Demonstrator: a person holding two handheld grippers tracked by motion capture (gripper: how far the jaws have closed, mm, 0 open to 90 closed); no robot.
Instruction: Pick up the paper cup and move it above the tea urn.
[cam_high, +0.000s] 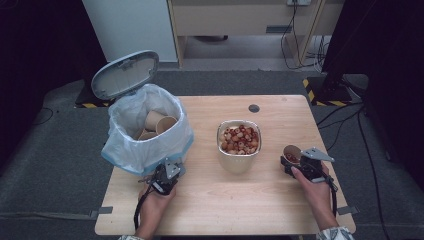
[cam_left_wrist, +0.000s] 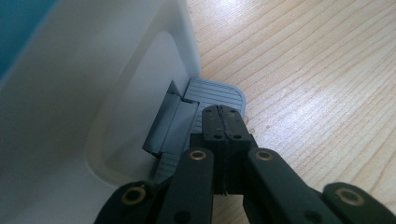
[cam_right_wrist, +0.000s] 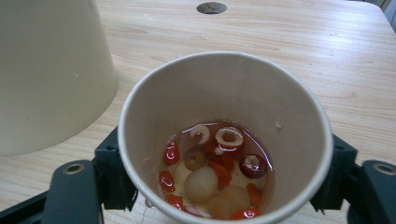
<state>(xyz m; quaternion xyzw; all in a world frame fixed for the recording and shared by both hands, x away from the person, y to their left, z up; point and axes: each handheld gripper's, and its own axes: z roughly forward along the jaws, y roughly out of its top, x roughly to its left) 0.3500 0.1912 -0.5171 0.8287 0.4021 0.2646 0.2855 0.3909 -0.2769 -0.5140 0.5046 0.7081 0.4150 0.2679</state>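
Clamping the paper cup (cam_right_wrist: 224, 140), right hand-held gripper (cam_high: 296, 161) hugs its sides.

You see a tan paper cup (cam_right_wrist: 224, 88) holding red and pale fruit. Your grey ribbed pedal (cam_left_wrist: 217, 93) meets a white bin (cam_left_wrist: 70, 93) on light wood-grain table (cam_left_wrist: 317, 70).

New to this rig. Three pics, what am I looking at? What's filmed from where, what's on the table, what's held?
There is no robot here: a person holds a two-jaw gripper in each hand. The high view looks down on the wooden table. Each of the other two pictures comes from a camera riding on one gripper.

On the table stand a pedal bin with its lid up, lined with a bag and holding used paper cups, and a bowl of mixed fruit pieces.

The left gripper is shut, with its tips on the bin's grey pedal. The right gripper has its jaws on either side of a paper cup with fruit and liquid left inside.
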